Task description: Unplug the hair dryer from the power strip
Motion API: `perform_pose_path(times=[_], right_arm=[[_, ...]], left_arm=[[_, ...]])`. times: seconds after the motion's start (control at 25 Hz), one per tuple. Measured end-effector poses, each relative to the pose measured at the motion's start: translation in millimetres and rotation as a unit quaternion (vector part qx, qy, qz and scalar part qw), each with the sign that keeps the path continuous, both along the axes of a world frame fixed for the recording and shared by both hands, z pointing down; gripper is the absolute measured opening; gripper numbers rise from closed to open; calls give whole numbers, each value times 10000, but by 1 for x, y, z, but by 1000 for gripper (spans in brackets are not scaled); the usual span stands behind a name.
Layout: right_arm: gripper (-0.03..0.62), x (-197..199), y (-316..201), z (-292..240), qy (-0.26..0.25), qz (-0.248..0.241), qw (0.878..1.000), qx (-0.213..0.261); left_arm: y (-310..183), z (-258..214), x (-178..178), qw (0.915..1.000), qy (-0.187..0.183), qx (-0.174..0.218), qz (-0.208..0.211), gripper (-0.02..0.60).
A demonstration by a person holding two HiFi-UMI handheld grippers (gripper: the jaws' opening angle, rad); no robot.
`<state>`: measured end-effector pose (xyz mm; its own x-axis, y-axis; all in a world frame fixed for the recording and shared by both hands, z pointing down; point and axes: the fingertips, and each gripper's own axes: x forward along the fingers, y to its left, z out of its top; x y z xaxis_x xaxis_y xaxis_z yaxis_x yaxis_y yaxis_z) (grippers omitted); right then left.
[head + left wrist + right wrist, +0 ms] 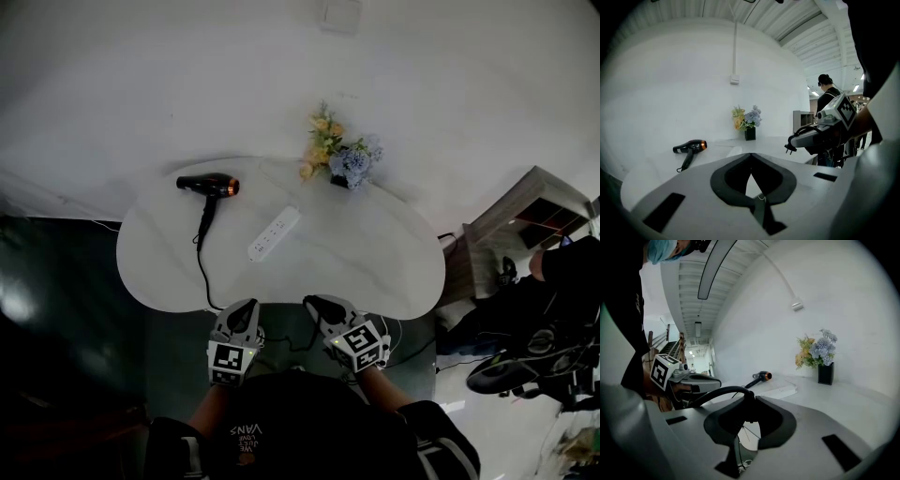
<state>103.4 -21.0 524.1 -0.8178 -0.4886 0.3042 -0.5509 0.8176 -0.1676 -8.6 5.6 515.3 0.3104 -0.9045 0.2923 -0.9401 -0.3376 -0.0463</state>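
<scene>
A black hair dryer with an orange ring lies at the back left of the white table. Its cord runs off the front edge. The white power strip lies mid-table with nothing plugged in. Both grippers hang in front of the table's near edge. My right gripper is shut on the dryer's black plug, whose prongs stick out of its jaws in the left gripper view. My left gripper is shut with nothing between its pads. The dryer also shows far off there.
A black vase of yellow and blue flowers stands at the table's back edge against the white wall. A wooden shelf unit stands to the right. A person stands in the background.
</scene>
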Motion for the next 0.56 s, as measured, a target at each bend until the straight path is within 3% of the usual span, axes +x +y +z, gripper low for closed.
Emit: perform_pose_path(times=[0.56], right_arm=[[72, 22, 17, -3, -107, 161, 9998, -6]], left_arm=[[25, -11, 8, 9996, 89, 201, -185, 18]])
